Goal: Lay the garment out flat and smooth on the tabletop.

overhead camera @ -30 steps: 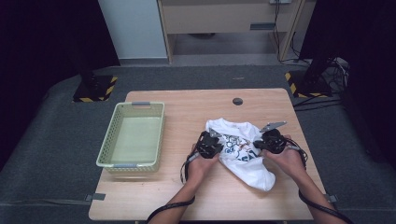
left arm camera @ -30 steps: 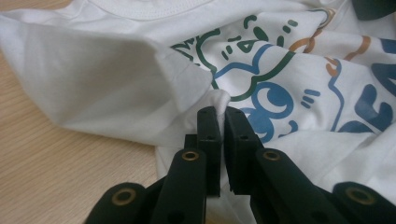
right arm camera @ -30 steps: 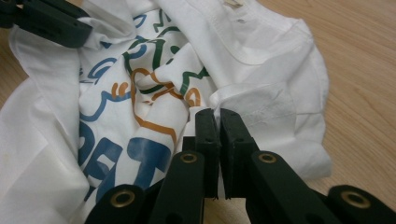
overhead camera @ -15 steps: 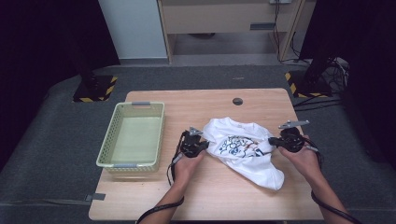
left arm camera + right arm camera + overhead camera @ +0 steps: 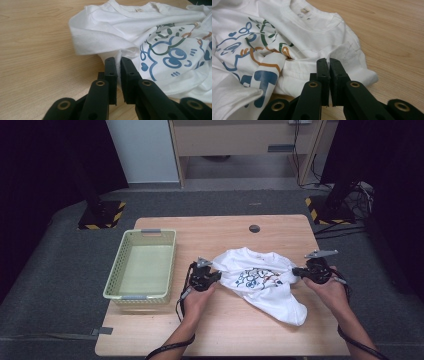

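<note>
Now | left claw (image 5: 216,276) loosening on T-shirt (image 5: 260,280) edge | right claw (image 5: 296,271) pinching opposite edge | bare table (image 5: 165,335) around

Bare table (image 5: 235,335) in front of shirt (image 5: 260,277) gives passage; basket (image 5: 142,265) blocks left side.

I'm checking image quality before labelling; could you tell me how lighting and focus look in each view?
High view: the table is evenly lit, its surroundings dark, the picture rather soft. Left gripper view: the T-shirt print is sharp, while the near parts of the left gripper blur. Right gripper view: the collar label is crisp, shadow pools under the folds by the right gripper.
</note>
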